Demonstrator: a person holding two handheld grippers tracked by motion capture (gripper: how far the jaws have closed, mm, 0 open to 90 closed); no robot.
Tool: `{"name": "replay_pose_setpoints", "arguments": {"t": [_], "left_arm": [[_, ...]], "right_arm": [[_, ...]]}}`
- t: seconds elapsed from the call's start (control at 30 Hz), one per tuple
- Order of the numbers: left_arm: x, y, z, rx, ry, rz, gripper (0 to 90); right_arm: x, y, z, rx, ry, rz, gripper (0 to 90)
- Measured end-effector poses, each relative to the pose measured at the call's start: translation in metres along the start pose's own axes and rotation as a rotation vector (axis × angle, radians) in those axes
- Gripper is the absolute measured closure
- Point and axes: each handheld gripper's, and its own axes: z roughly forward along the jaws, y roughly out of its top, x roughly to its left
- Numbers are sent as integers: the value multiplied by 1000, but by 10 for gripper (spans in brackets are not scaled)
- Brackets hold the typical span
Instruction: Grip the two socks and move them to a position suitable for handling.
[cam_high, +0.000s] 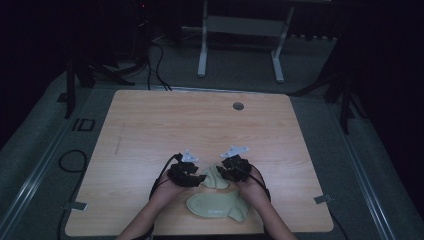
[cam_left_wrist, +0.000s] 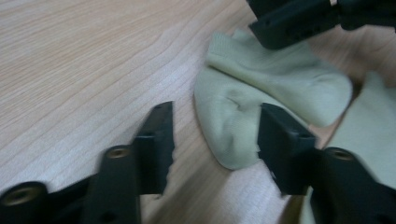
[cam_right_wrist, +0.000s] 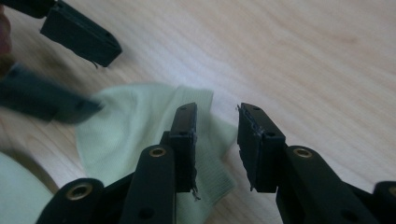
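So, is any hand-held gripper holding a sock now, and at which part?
No, neither. The left hand-held gripper stands open around the toe end of the folded sock; the right hand-held gripper is open over its cuff edge, pads apart.

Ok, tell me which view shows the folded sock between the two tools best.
The left gripper view: the folded sock lies large and sharp there, its fold and rounded end plain against the table. The right gripper view shows it partly behind a jaw. In the high view it is small and dim between the hands.
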Motion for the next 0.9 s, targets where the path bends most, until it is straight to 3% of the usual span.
{"name": "replay_pose_setpoints", "arguments": {"t": [0.07,0.23,0.3,0.47,0.67,0.9], "left_arm": [[-1,2,4,21,32,9,564],[0,2,7,15,37,-21,642],[-1,2,7,17,37,-9,670],[-5,2,9,13,33,-10,852],[-10,4,5,-14,46,5,879],[-12,10,-16,-54,53,20,880]], "right_arm": [[1,-3,5,21,4,-16,674],[0,-7,6,17,17,-9,705],[1,-8,6,19,28,-12,746],[4,-7,7,22,23,-16,817],[5,-7,0,10,20,-11,848],[1,-7,-31,-66,23,6,847]]}}
